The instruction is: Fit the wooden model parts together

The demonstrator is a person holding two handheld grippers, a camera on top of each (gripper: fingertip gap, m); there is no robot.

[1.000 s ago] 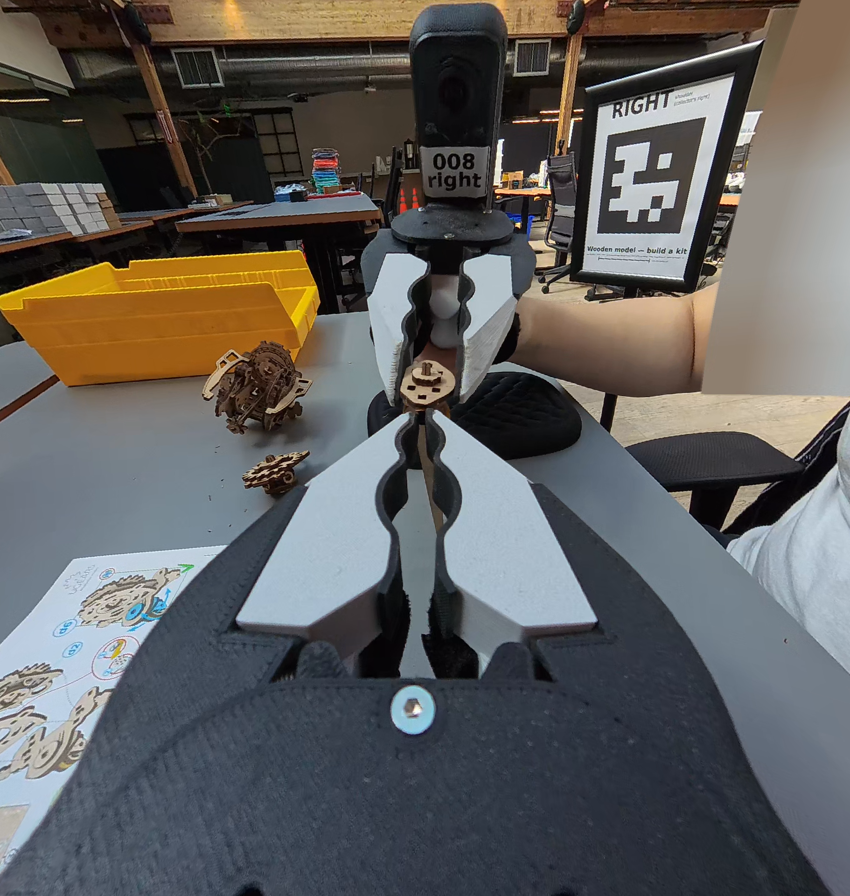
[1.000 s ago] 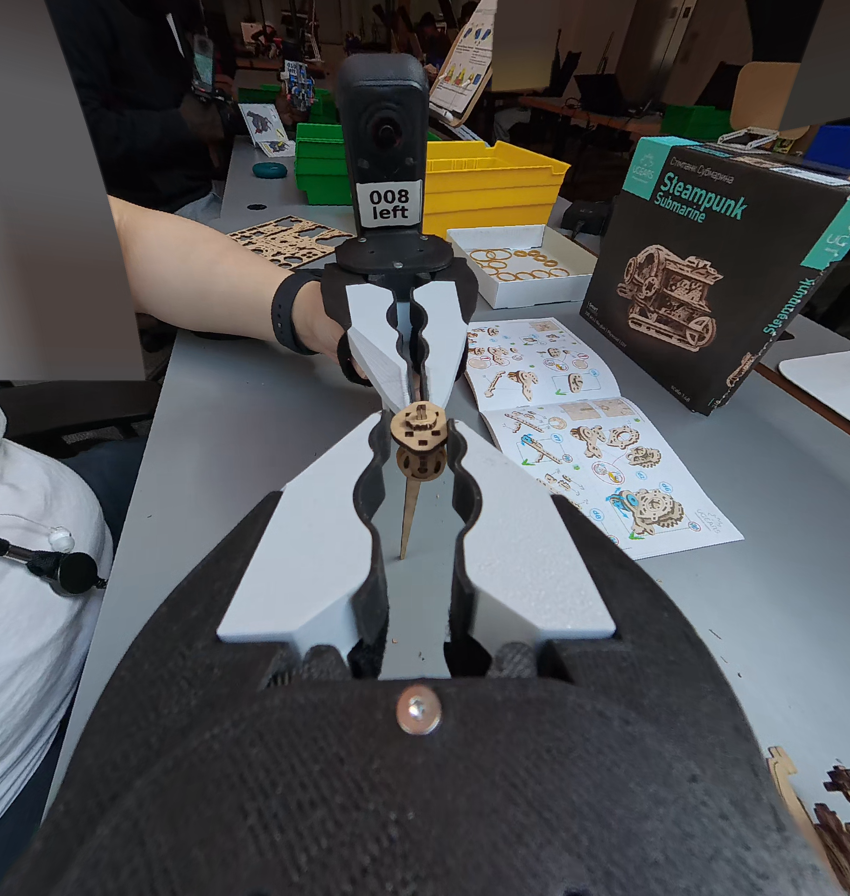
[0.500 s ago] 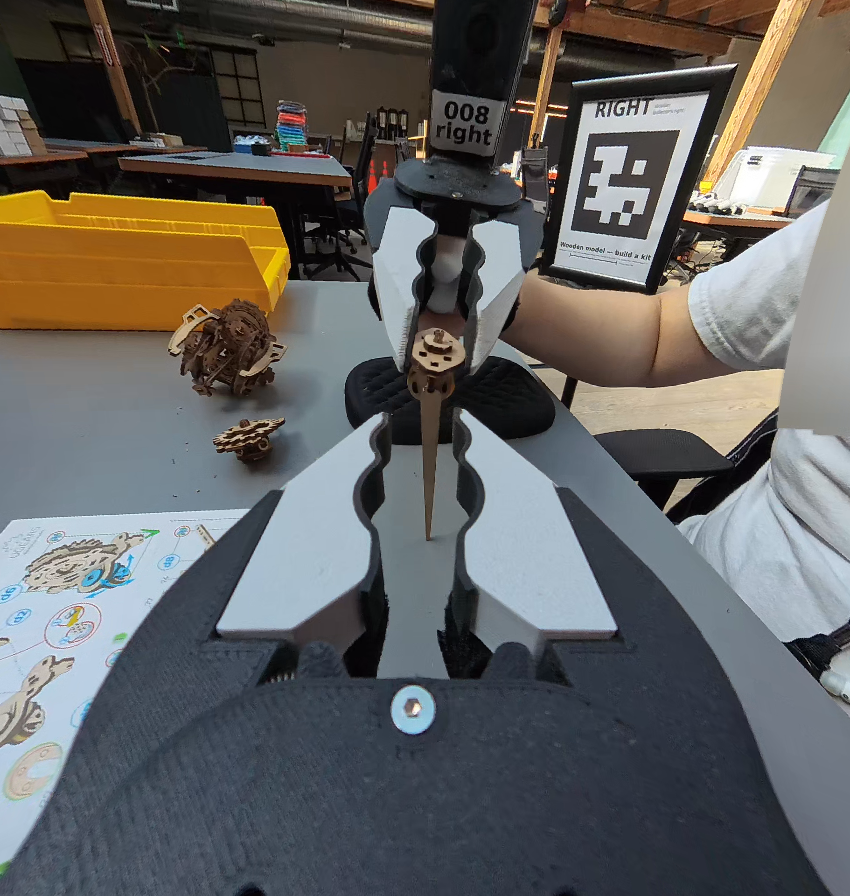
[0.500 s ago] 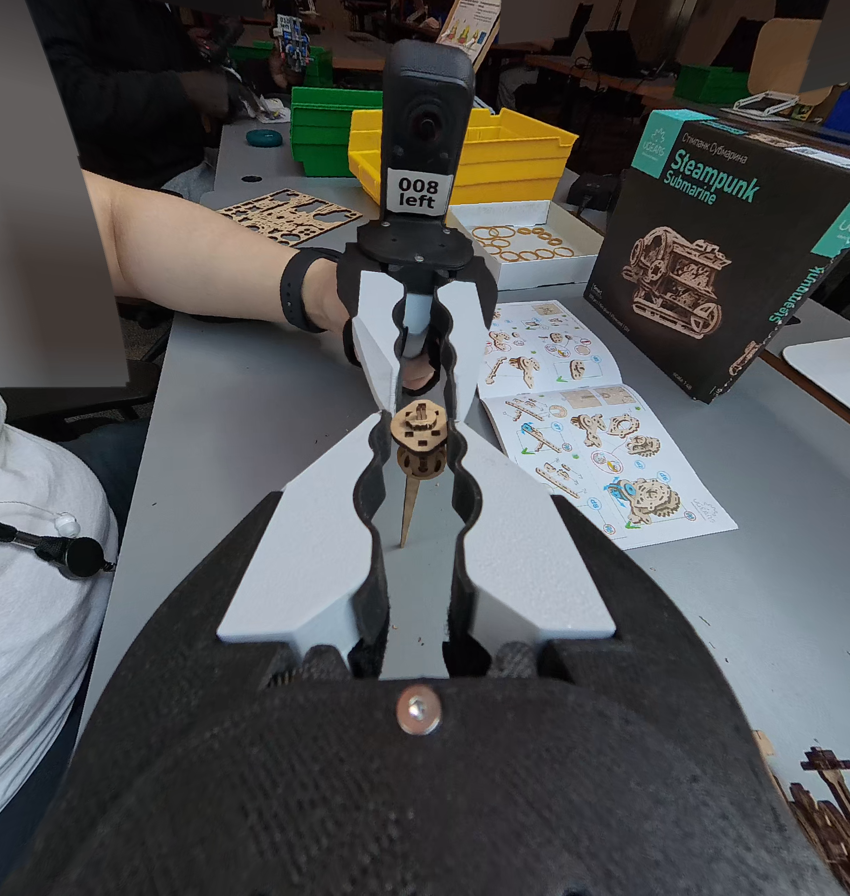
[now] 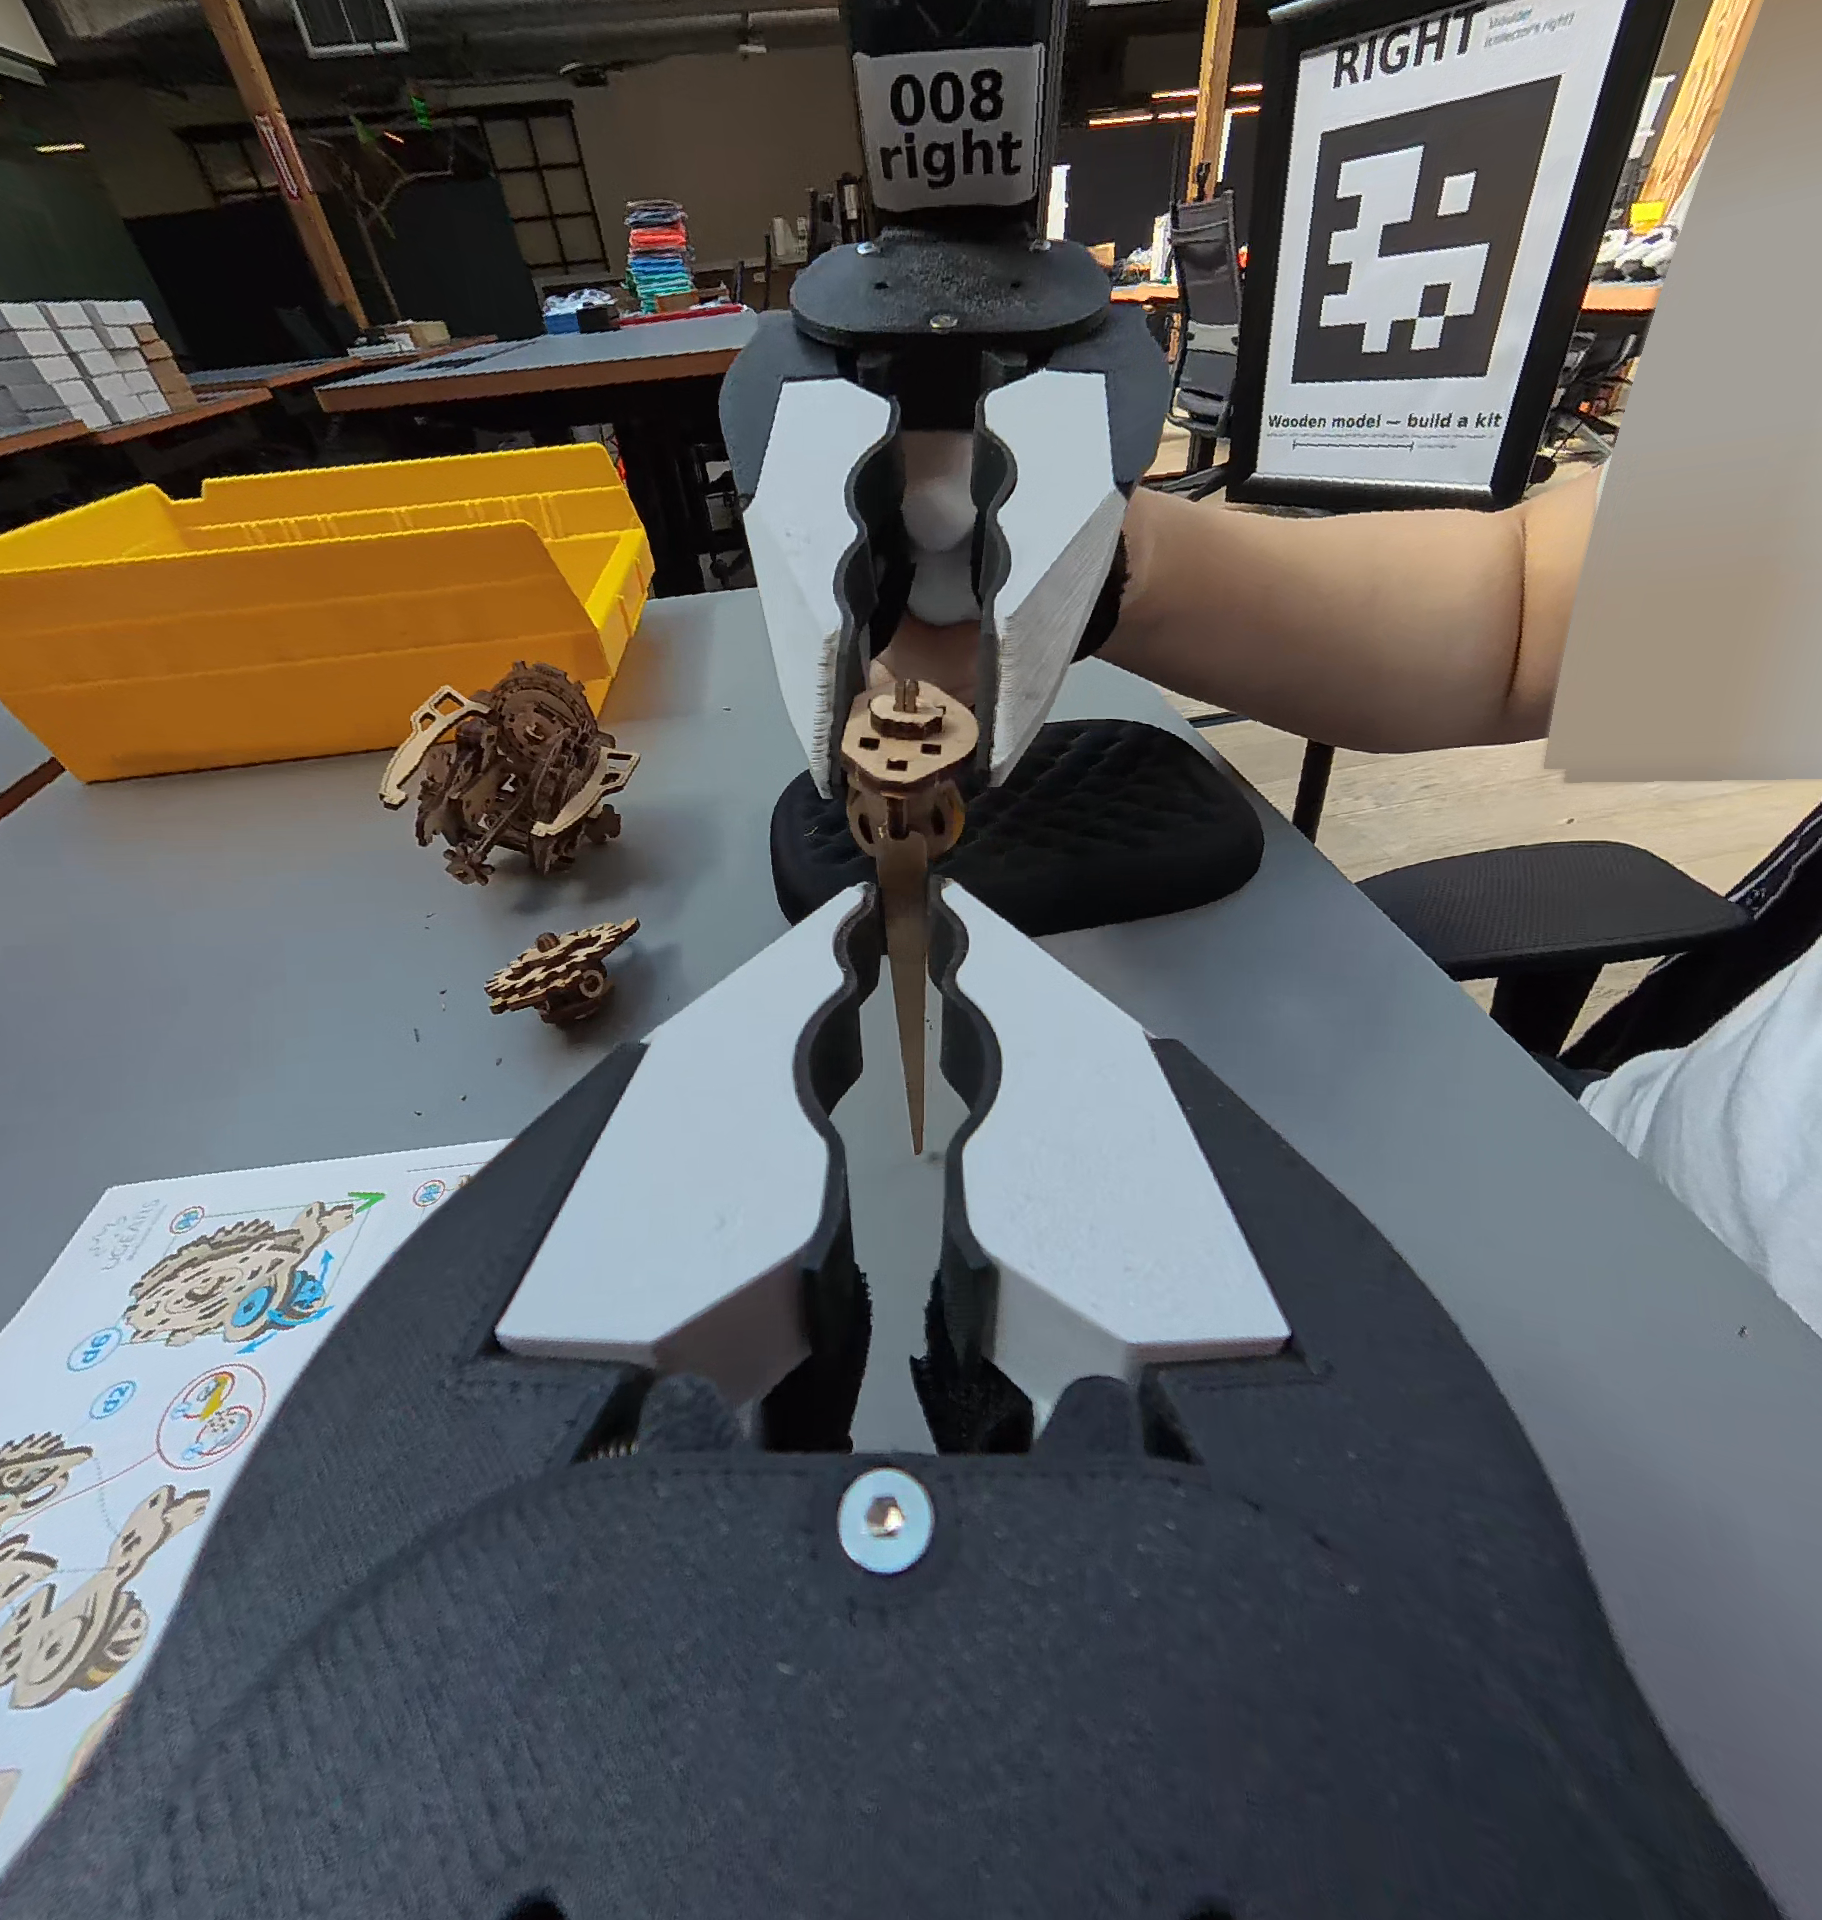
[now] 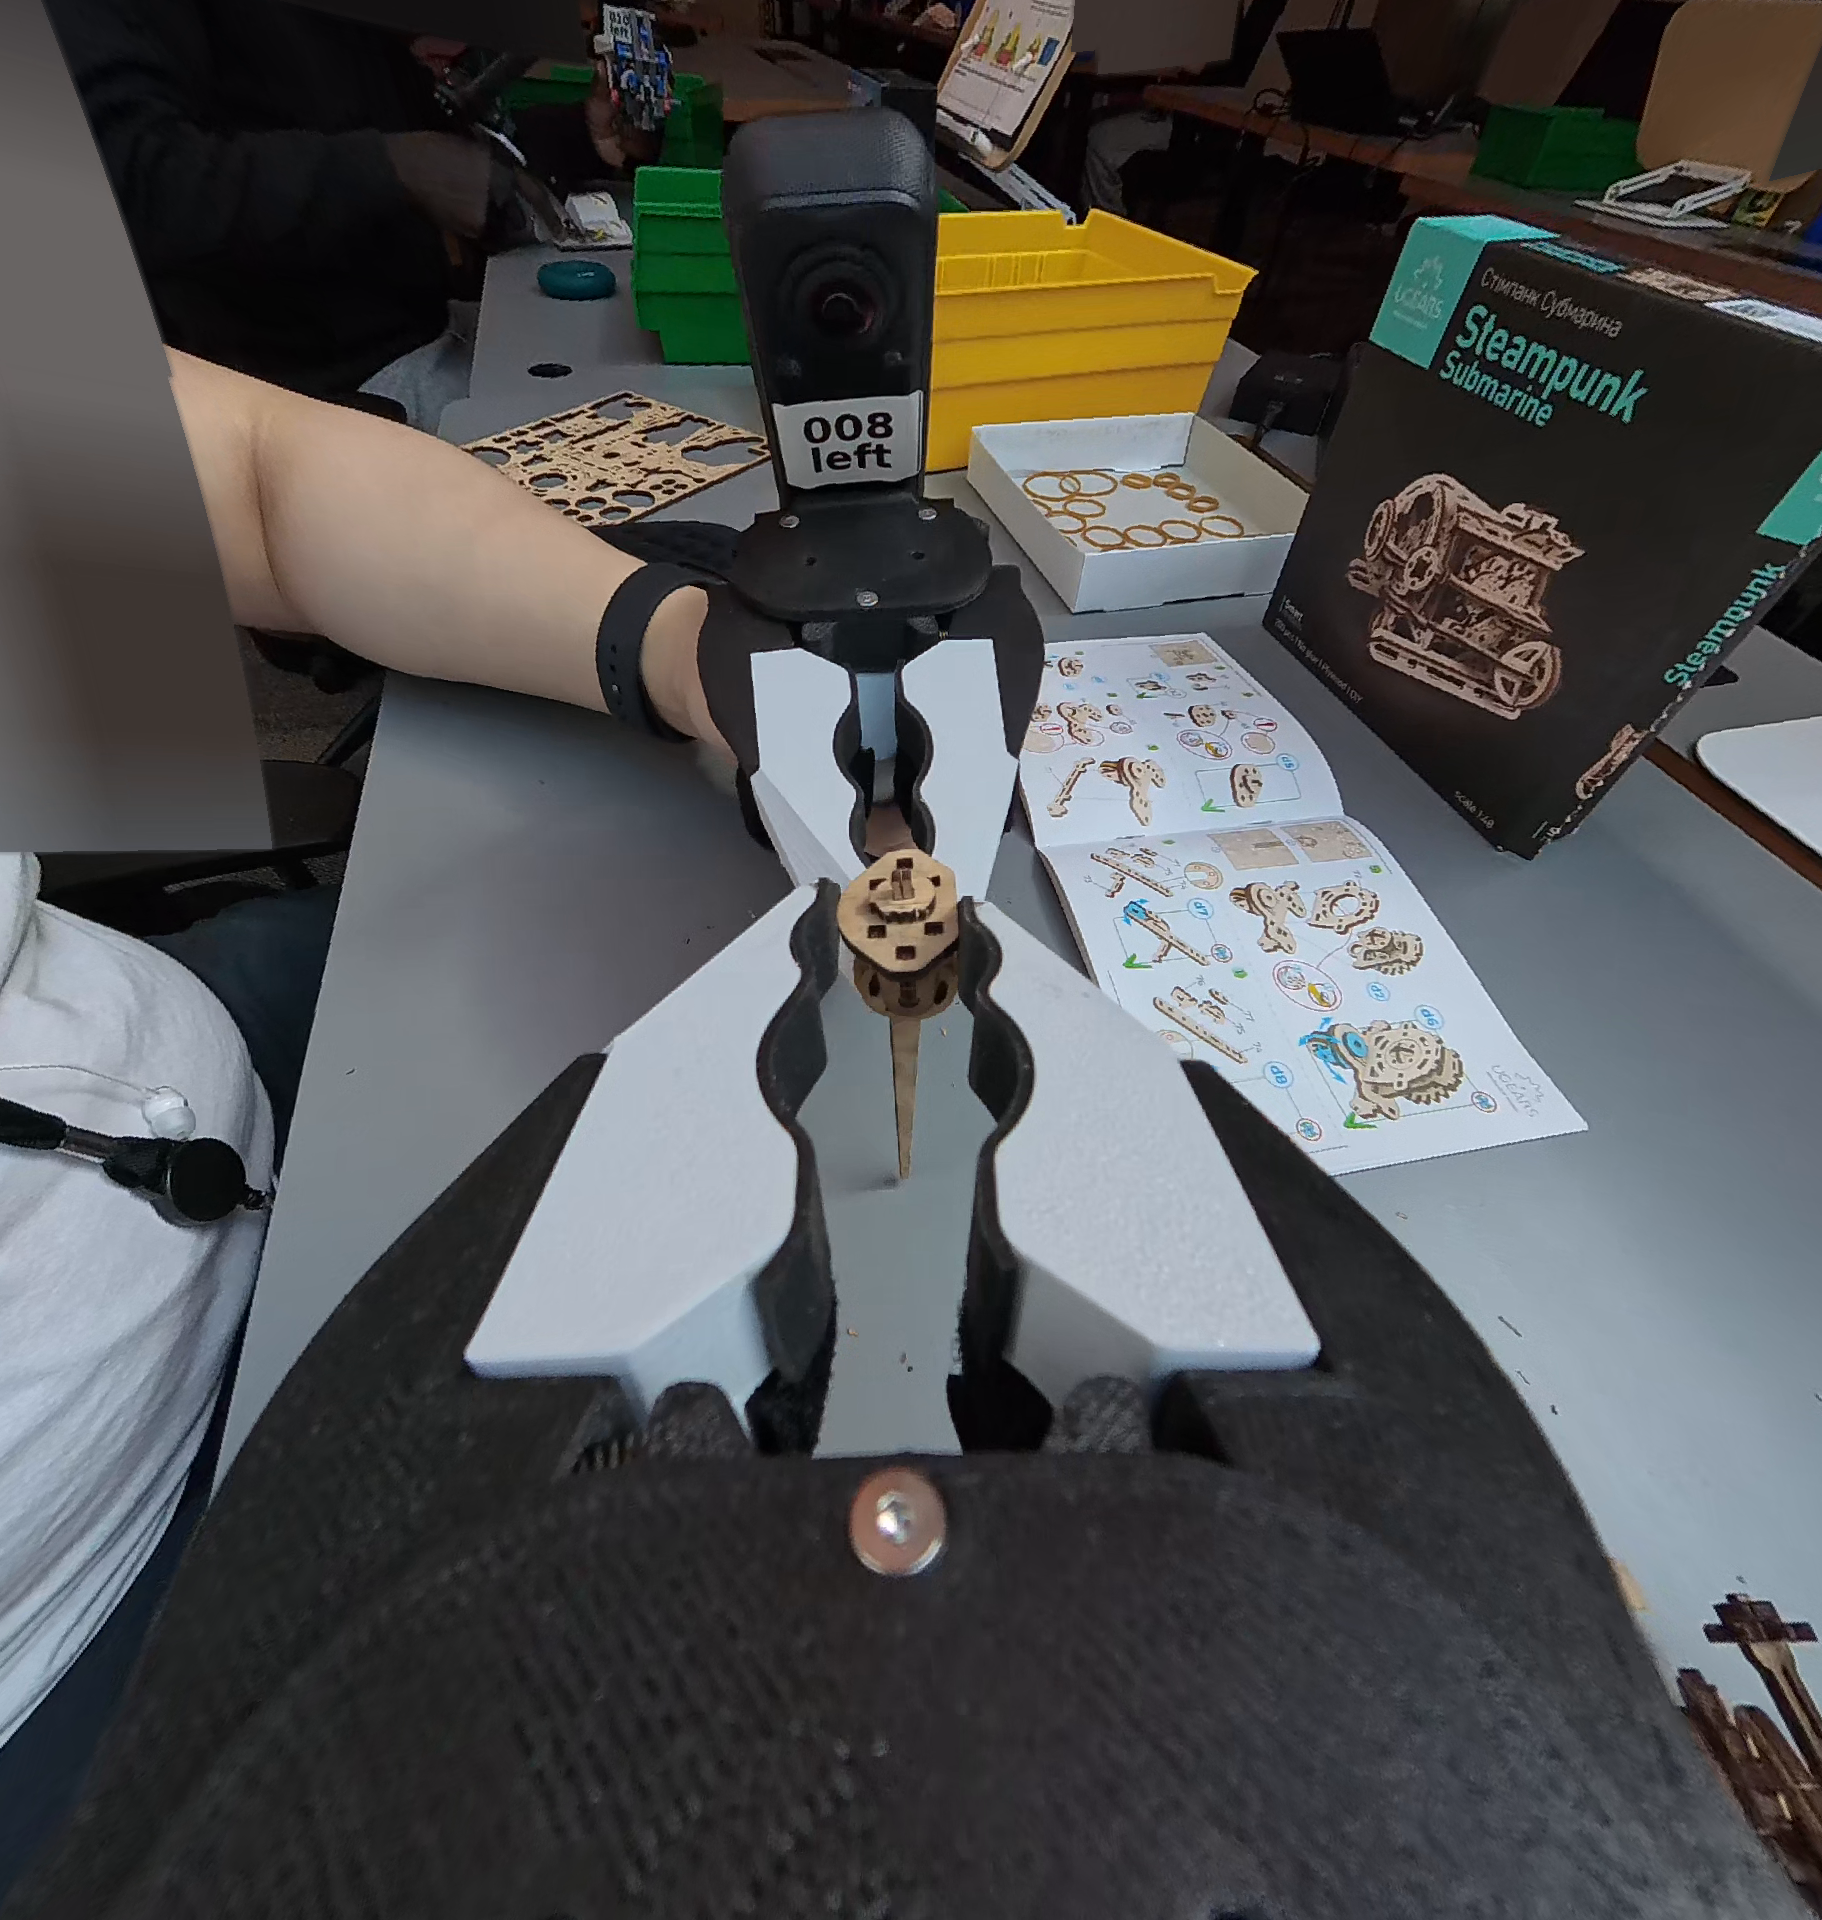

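A small wooden drum part with a long pointed spike under it stands upright, its tip at the grey table. My right gripper is shut on the drum. In the left wrist view the drum sits in the right gripper straight ahead, and the spike runs down between my left gripper's fingertips. The left jaws stand narrowly apart on either side of the spike, and no contact shows. The left gripper faces me just behind the drum.
An assembled wooden model and a small gear piece lie left, before a yellow bin. A black cushion lies behind. An instruction booklet, kit box, white ring tray and punched wood sheet surround the work. Less than 4 cm separates the two grippers' tips. From either gripper's tips it is about 15 centimetres to the small gear piece.
The left gripper, shut on the spike a second ago, opened wide and has now narrowed around it again. The right gripper keeps hold of the drum part.
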